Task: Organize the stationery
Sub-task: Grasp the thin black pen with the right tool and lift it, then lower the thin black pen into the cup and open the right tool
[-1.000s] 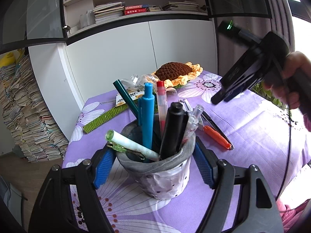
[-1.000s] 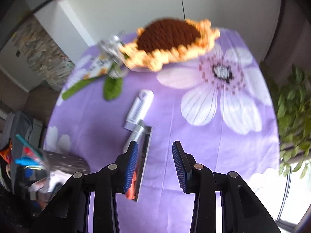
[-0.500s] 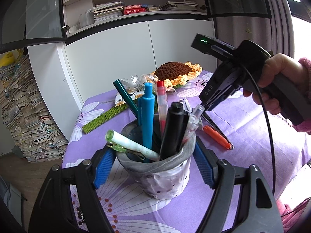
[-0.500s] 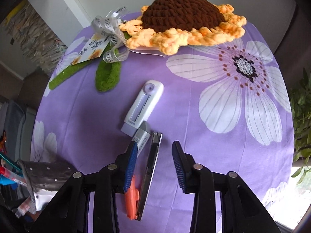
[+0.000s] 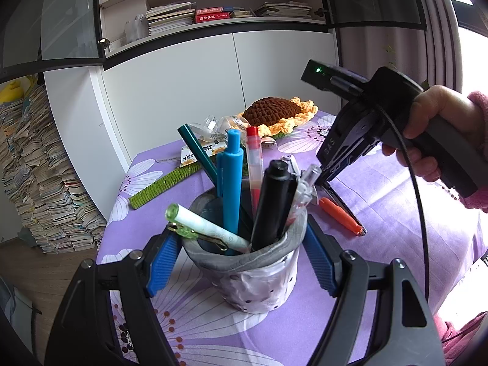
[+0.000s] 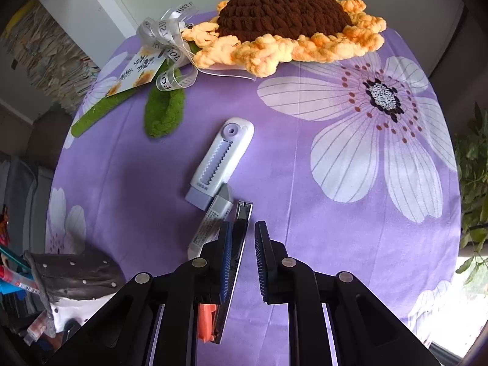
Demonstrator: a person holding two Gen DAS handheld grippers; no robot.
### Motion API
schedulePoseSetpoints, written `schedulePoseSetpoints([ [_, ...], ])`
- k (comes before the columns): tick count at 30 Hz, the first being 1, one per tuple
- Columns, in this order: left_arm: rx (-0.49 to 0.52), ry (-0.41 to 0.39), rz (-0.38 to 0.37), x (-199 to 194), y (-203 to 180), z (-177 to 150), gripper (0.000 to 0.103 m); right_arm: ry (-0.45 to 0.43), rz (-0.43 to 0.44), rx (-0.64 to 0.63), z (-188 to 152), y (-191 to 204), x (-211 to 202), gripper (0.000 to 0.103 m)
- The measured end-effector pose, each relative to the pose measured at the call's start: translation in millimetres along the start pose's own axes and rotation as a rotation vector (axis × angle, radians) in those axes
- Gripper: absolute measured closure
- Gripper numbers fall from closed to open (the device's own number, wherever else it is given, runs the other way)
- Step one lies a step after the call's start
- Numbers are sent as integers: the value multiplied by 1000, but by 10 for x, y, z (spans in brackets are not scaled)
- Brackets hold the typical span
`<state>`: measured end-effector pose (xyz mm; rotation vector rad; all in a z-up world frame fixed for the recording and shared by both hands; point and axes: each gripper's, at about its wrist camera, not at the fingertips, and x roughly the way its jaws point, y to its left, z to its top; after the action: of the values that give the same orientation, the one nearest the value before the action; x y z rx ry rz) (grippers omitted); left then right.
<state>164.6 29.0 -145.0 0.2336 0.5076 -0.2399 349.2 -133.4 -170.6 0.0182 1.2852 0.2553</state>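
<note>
Left fingers (image 5: 238, 262) clamp pen pot (image 5: 253, 277) | right view alone shows eraser (image 6: 221, 160) beyond narrowed, empty right fingers (image 6: 242, 259), utility knife (image 6: 233, 262) at left pad | right fingers lowered, closing.

Both views are brightly lit by daylight. In the left wrist view the window (image 5: 471, 33) at the right edge is blown out to white, and soft shadows are cast leftward from the pen holder (image 5: 253, 277) on the tablecloth (image 5: 396, 222). Straight lines are bowed by the fisheye lens, and the corners are darkened to black. The centres are rendered sharply; the paper stacks (image 6: 36, 48) near the right wrist view's left edge are smeared and soft.
</note>
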Motion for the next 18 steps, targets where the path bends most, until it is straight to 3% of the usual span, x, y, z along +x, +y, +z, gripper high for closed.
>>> schedulePoseSetpoints([
  [9,2,1,0,0,4,9,28,-20,-18,-21,71,137,68,91],
  [13,3,1,-1,2,6,2,28,-114,10,-29,-31,134,-273,91],
  [18,2,1,1,3,6,3,28,-282,110,-94,-277,267,-969,91],
])
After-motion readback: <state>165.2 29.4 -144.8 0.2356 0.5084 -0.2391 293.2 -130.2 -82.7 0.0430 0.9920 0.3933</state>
